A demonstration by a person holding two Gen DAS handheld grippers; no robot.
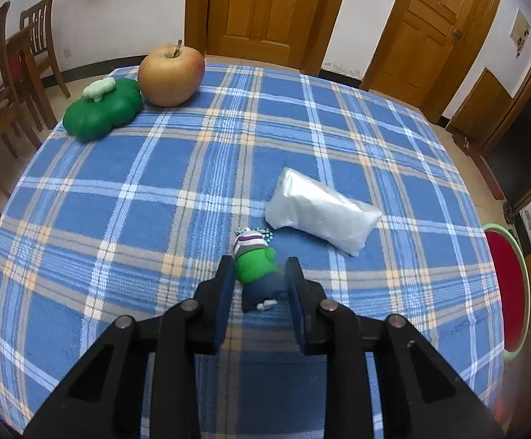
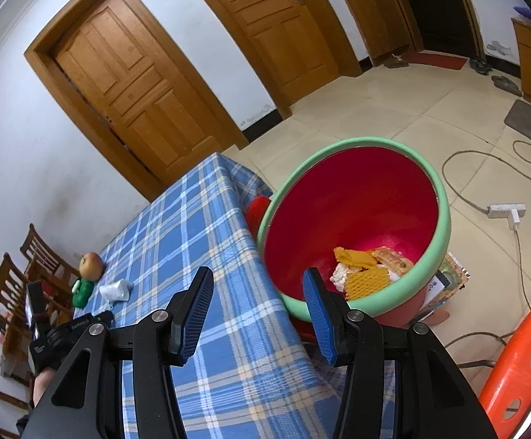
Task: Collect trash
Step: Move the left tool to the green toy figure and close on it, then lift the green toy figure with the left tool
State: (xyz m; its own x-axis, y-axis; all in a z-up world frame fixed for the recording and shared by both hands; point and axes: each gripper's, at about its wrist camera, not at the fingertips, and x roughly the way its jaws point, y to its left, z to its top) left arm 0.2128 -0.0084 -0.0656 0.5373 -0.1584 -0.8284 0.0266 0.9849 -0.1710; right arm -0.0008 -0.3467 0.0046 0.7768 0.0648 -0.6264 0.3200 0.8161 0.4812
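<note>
The left gripper [image 1: 260,274] has its jaws around a little toy figure [image 1: 256,272] lying on the checked tablecloth [image 1: 119,219]. The left pad touches it, but whether it is squeezed tight I cannot tell. A white plastic bag [image 1: 320,212] lies just beside the toy. The right gripper [image 2: 258,292] is half open and holds nothing. The red bin [image 2: 338,201] by the table already has some scraps inside (orange and white bits). The toy and bag are still left.
</note>
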